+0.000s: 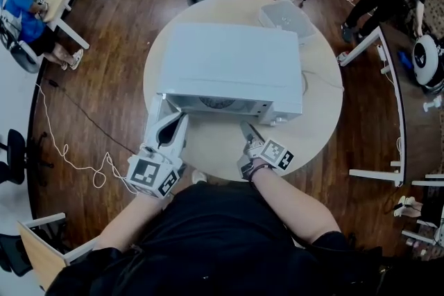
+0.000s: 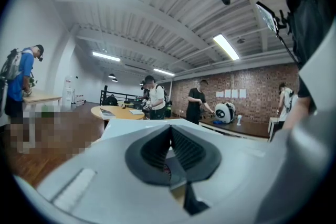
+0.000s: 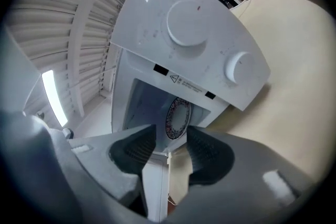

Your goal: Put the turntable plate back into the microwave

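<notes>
Turntable plate (image 3: pixel 178 117) apparently sits inside microwave (image 1: pixel 229 62), door (image 1: pixel 155 114) open beside left gripper (image 1: pixel 173 125).

The microwave (image 1: pixel 229 66) is white, the table (image 1: pixel 326 114) cream, the plate (image 3: pixel 177 118) rimmed in dark speckled pattern.
</notes>
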Available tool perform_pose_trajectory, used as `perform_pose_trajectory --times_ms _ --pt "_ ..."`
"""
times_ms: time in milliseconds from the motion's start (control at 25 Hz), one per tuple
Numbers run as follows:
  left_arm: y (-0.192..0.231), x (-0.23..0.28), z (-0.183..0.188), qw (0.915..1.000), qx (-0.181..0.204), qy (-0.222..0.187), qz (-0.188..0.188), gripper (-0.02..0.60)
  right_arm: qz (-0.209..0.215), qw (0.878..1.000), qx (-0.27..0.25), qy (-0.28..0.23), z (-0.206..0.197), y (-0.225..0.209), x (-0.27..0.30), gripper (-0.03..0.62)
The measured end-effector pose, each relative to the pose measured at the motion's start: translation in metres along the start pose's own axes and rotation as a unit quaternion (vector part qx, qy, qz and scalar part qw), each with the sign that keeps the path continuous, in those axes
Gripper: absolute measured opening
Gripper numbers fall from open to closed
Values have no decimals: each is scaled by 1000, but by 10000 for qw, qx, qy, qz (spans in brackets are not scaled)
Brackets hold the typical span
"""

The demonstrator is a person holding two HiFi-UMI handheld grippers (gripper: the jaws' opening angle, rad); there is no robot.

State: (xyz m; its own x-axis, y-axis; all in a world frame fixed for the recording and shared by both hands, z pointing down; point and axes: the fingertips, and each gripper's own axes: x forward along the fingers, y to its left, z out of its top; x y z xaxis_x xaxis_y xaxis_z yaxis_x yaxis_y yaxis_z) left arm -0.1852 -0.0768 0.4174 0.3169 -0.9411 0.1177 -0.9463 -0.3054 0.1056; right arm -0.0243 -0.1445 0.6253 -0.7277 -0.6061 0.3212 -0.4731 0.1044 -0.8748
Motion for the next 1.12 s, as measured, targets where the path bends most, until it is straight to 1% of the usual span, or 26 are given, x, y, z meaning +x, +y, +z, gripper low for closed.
perform_pose_trajectory --times_ms 120,200,240,320,360,440,520,640,680,720,760,840,920,960,1120 --pt "-6 7 -5 9999 -25 90 -50 3 -53 9997 -241 68 11 -4 -15 176" --pt "-10 12 -7 9999 -36 127 -85 3 -73 9986 -520 117 18 -3 -26 176" --pt "-13 15 -7 9998 -36 127 -114 3 -56 9972 -740 133 21 0 -32 176" --pt "-19 21 -8 9997 -35 136 -193 3 0 9904 -1376 111 29 8 -45 176" --pt "-22 25 -8 9996 -31 157 -240 3 27 9842 -1768 70 33 13 -51 176" --pt "-30 32 -10 9992 -13 210 -344 3 26 9672 -2540 -66 42 25 -64 176" --pt "-37 37 -10 9988 -1 230 -442 3 29 9493 -3137 -226 50 37 -77 176" --pt "-44 46 -11 9981 -37 258 -553 3 55 9162 -3982 -447 58 58 -94 176" --pt "-47 48 -13 9979 -73 275 -587 3 45 9064 -4193 -521 60 64 -98 167" --pt "-48 50 -14 9976 -123 297 -613 3 38 9001 -4317 -590 63 69 -101 155" --pt "-50 52 -16 9973 -176 325 -627 3 40 8977 -4358 -649 65 72 -104 139" --pt "-52 53 -19 9971 -240 372 -622 3 64 8987 -4326 -723 67 75 -108 87" --pt "-54 54 -20 9970 -252 382 -627 3 58 8954 -4386 -762 66 77 -112 77" --pt "-56 54 -19 9969 -248 379 -639 3 51 8916 -4461 -781 66 79 -114 64" --pt "-57 52 -22 9966 -255 407 -669 3 77 8727 -4795 -916 69 90 -120 49"
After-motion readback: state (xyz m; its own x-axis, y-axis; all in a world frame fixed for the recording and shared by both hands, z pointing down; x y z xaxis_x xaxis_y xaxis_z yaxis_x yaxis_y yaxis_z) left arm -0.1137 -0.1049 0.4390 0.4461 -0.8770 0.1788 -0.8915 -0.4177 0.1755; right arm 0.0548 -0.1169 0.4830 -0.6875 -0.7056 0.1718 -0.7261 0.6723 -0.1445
